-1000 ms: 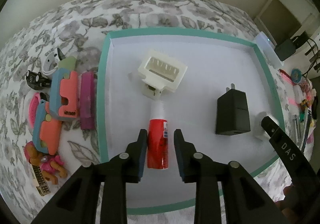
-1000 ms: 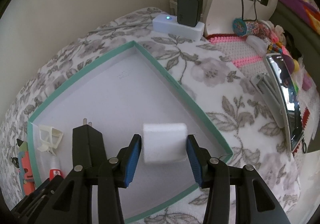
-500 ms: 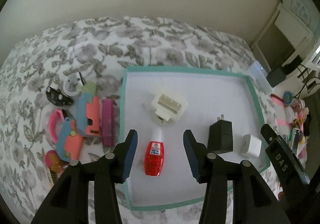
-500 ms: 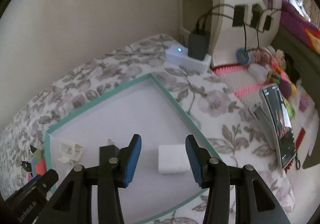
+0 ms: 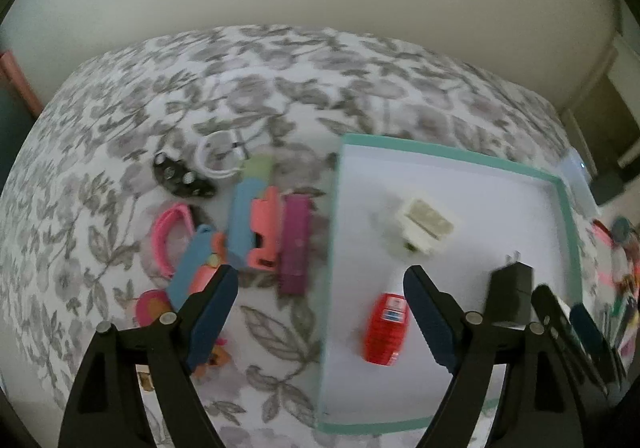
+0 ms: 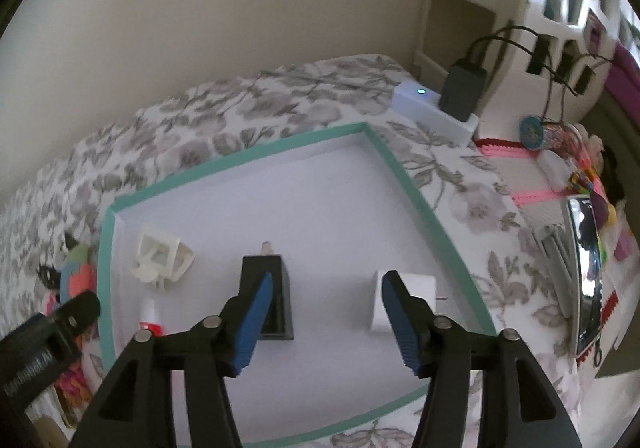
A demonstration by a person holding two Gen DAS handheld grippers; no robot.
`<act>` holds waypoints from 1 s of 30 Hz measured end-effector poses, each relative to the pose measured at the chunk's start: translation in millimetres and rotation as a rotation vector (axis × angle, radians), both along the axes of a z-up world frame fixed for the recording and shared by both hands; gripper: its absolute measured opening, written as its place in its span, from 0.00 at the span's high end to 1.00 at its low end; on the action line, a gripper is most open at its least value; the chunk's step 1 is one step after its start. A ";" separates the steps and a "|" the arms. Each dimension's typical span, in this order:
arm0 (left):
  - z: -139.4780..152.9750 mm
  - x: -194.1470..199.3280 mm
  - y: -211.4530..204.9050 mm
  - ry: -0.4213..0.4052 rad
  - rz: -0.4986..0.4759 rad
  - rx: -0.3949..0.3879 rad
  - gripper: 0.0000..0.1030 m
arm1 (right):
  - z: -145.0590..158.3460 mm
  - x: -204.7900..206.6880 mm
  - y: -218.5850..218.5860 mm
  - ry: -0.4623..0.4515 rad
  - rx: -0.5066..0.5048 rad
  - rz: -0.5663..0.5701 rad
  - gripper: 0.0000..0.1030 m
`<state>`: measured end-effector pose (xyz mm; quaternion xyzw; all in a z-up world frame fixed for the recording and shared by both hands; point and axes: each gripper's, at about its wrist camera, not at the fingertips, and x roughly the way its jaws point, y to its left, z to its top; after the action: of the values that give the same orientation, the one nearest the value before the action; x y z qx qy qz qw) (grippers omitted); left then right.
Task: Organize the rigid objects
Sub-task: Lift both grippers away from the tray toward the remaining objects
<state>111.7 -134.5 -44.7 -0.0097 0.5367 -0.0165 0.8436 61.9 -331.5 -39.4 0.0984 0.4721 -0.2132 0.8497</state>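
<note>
Teal-rimmed tray [image 5: 564, 208] held the red bottle [image 5: 385, 328] near its front-left corner; my left gripper [image 5: 316, 312] hung above that rim, jaws opening, empty. From the right wrist, my right gripper [image 6: 326, 312] was opening above the tray floor, between black charger [image 6: 276, 296] and white adapter [image 6: 416, 300], touching neither.

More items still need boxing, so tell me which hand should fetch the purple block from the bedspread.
Left. The left gripper, its jaws opening and empty, hangs over the box's left edge, with the purple block just beyond. The right gripper, opening too, hangs over the box's far side.
</note>
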 end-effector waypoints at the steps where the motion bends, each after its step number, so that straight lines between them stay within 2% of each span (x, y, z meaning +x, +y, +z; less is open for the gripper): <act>1: -0.8 0.4 3.2 -0.003 0.014 0.005 0.16 | -2.3 1.1 2.3 0.007 -0.001 0.011 0.33; 2: -1.7 1.1 7.3 -0.006 0.031 0.012 0.16 | -4.1 2.2 4.2 0.012 -0.001 0.019 0.32; 4: -2.4 1.7 11.8 -0.009 0.050 0.020 0.07 | -8.0 4.1 7.4 0.025 -0.001 0.034 0.26; 9: -1.6 1.3 17.3 -0.020 0.070 0.030 0.07 | -14.5 6.3 13.7 0.045 0.001 0.059 0.19; 13: -0.4 1.5 19.1 -0.025 0.075 0.031 0.07 | -16.9 7.0 15.1 0.053 0.002 0.071 0.07; 24: 0.4 3.5 22.6 -0.024 0.080 0.036 0.07 | -17.3 8.6 15.2 0.057 0.012 0.081 0.02; 30: 12.5 4.6 31.8 -0.044 0.081 0.019 0.07 | -9.1 9.4 21.7 0.031 0.017 0.102 0.02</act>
<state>116.3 -102.7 -32.2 -0.0230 0.5171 0.0224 0.8553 71.3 -309.8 -48.5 0.0781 0.4914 -0.1669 0.8512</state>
